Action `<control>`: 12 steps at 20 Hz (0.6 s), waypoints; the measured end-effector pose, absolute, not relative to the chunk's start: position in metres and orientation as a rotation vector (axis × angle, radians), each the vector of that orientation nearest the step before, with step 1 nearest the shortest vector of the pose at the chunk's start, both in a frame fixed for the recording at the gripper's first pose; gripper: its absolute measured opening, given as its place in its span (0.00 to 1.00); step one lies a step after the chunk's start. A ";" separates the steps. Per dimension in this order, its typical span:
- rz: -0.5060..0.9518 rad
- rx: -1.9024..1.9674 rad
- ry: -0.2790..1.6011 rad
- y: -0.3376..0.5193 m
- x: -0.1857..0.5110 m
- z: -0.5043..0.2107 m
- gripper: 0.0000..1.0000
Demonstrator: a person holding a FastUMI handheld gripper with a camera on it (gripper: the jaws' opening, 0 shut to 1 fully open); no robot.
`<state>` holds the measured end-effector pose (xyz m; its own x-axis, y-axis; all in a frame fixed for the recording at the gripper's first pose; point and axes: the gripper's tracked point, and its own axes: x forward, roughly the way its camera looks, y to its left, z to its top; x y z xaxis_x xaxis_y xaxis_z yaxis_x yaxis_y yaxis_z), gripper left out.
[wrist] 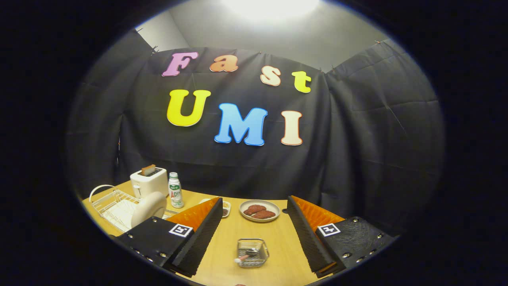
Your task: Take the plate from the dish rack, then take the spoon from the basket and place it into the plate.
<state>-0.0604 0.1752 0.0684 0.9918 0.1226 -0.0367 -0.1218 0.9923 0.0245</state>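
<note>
Gripper point(254, 238) up over the table point(278, 238), fingers spread wide, holding nothing

Basket point(252, 252) sits between the fingers, low on the table, spoon point(247, 255) lying in it with handle end poking over the near rim. Plate point(149, 208) stands on edge in the rack point(113, 204), off beyond the left finger. Behind the rack a toaster point(149, 180) with a slice in its slot, bottle point(175, 190) just beside it. Further back, between the fingers, a dish of meat patties point(260, 210); a small bowl point(226, 208) peeks out by the left fingertip
</note>
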 end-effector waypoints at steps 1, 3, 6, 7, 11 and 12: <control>0.145 0.034 0.042 0.195 -0.065 0.071 0.99; 0.180 0.049 0.051 0.228 -0.071 0.074 0.99; 0.208 0.067 0.084 0.274 -0.080 0.071 0.97; 0.220 0.071 0.088 0.289 -0.083 0.071 0.96; 0.222 0.074 0.129 0.335 -0.084 0.061 0.94; 0.219 0.075 0.143 0.346 -0.084 0.057 0.89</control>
